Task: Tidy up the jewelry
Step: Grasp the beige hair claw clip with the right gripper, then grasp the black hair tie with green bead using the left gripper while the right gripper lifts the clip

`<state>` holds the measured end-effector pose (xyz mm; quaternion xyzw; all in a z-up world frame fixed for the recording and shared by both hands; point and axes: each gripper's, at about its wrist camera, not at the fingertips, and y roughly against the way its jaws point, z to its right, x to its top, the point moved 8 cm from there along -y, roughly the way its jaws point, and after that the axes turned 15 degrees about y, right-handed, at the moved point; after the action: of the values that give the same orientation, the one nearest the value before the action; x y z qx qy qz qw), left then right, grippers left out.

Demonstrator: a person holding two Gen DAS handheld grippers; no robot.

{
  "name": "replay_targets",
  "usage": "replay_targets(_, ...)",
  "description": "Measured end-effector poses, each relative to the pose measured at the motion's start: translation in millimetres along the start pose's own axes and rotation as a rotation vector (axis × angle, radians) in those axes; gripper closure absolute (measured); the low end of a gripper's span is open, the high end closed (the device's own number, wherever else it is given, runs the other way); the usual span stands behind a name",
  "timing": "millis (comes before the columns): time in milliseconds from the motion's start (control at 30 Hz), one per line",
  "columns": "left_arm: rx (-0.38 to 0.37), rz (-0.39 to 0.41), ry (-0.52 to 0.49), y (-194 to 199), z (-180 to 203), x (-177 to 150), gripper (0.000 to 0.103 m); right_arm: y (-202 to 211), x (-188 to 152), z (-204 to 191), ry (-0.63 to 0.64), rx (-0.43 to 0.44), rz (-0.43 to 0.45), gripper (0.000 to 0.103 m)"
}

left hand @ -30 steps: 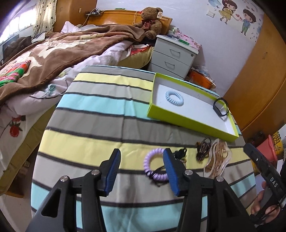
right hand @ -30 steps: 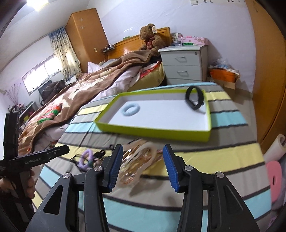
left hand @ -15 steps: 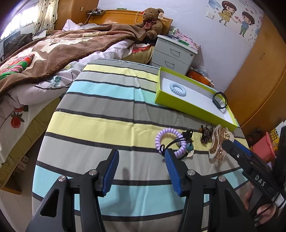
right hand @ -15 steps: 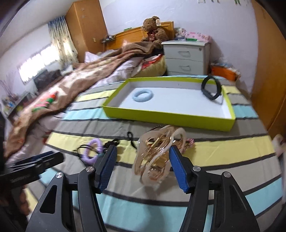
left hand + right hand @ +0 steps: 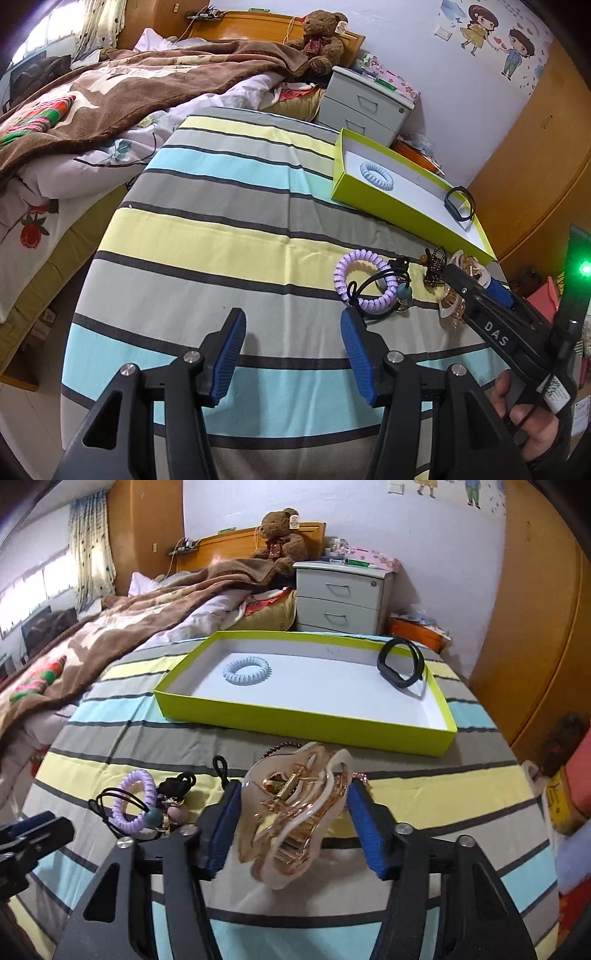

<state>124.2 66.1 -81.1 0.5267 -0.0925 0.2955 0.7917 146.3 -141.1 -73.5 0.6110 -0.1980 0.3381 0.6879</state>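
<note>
Hair claw [image 5: 295, 812] sits gripped between right jaws.

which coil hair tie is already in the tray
The pale blue coil tie lies in the green tray. The purple one is still out on the striped cloth.

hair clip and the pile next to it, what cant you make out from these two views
- Hair clip: right wrist view, its underside is hidden; whether the right gripper pads press it is unclear.
- Hair clip, left wrist view: mostly covered by the right gripper.
- Black ties and beads: tangled under the purple coil, too small to count.
- Dark beaded piece: too small to identify.
</note>
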Motion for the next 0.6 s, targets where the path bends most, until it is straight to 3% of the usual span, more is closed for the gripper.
replay_targets(33,-0.003,-0.004,-0.001,-1,0,0,0.047,2,0,1,-0.004,0.002,0.005,0.058)
replay_targets(600,-0.047,-0.024,-0.128,-12,39,-1,0.048,35,-15,23,-0.040,0.038,0.068,0.075)
